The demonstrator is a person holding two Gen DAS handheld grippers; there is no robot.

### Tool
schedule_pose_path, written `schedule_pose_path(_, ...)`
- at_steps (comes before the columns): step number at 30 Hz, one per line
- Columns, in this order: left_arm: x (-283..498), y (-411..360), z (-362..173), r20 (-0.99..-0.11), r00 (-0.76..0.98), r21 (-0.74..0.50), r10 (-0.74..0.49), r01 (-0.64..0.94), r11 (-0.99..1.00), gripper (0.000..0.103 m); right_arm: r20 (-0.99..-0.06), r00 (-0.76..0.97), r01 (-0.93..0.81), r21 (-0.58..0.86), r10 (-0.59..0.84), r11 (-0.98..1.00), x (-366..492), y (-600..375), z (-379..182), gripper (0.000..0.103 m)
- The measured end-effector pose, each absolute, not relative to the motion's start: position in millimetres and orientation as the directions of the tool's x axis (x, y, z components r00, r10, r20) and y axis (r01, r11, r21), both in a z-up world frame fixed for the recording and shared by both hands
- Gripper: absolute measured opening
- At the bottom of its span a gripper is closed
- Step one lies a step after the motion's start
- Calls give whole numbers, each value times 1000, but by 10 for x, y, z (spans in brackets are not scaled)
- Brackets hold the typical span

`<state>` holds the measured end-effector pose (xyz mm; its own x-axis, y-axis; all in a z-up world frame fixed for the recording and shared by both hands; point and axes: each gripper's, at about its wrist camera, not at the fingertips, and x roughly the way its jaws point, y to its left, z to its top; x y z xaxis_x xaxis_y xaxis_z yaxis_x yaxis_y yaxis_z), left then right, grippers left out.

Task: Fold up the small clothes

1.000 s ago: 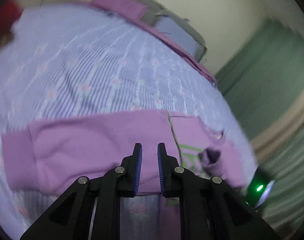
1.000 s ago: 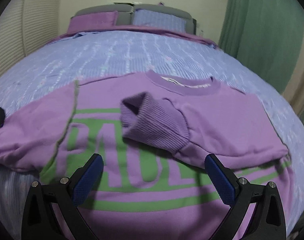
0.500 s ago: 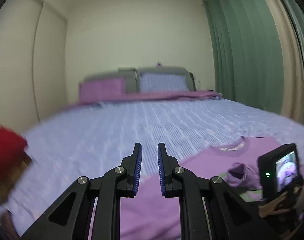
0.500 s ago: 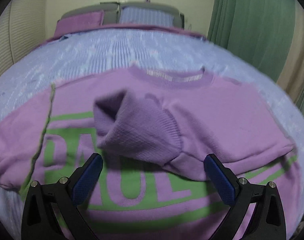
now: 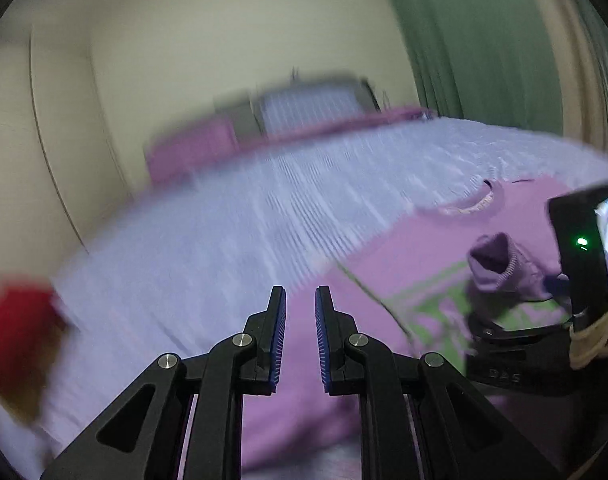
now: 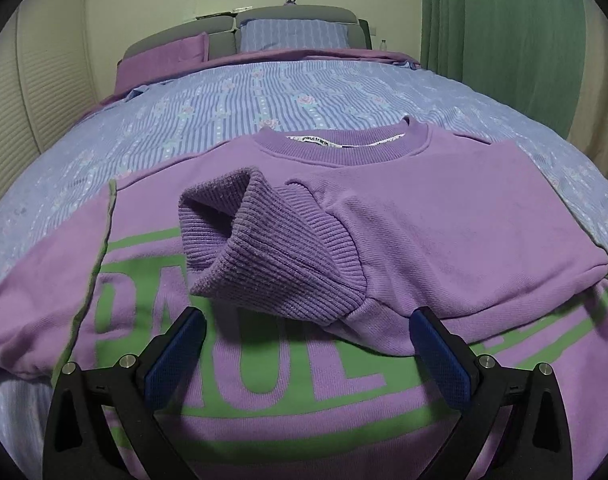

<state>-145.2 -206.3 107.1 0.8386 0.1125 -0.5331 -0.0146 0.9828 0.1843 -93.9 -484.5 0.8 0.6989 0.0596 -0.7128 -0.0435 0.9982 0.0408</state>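
As the left gripper [image 5: 299,300] swings up shut, empty | right gripper [image 6: 306,332] closes in wide open, empty, on cuff [image 6: 263,240] at 12 o'clock | sweatshirt [image 6: 464,216] sleeve fold pending

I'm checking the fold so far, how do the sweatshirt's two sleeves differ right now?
The right sleeve is folded across the chest of the sweatshirt, its ribbed cuff standing open over the green lettering. The left sleeve lies out sideways on the bedspread, not yet folded, cuff out of view. Both are the same plain purple.

bed [image 6: 324,92]: striped blue cover | pillows [image 6: 293,36]: purple, blue | curtain [image 6: 500,20]: green
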Motion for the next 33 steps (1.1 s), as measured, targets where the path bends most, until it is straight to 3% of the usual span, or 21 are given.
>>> schedule_pose_path(3,-1267,-1769,866,-641,766,-28,50,-89,996,15,-713,699,-43,40,59,998,-939,-4853,5,103)
schedule_pose_path(5,-1223,-1600,732,-674,737,-91,43,-141,986,15,-713,699,-44,41,60,998,-940,-4857,4,103)
schedule_pose_path(8,-1234,-1457,447,-689,724,-147,9,-151,978,15,-713,699,-43,39,58,998,-940,-4854,4,103)
schedule_pose_path(16,-1331,-1226,284,-620,772,-346,-141,-108,932,15,-713,699,-43,36,56,998,-915,-4841,11,103)
schedule_pose_path(33,-1316,-1265,255,-630,767,-321,-121,-115,940,15,-713,699,-43,35,55,998,-917,-4827,8,103)
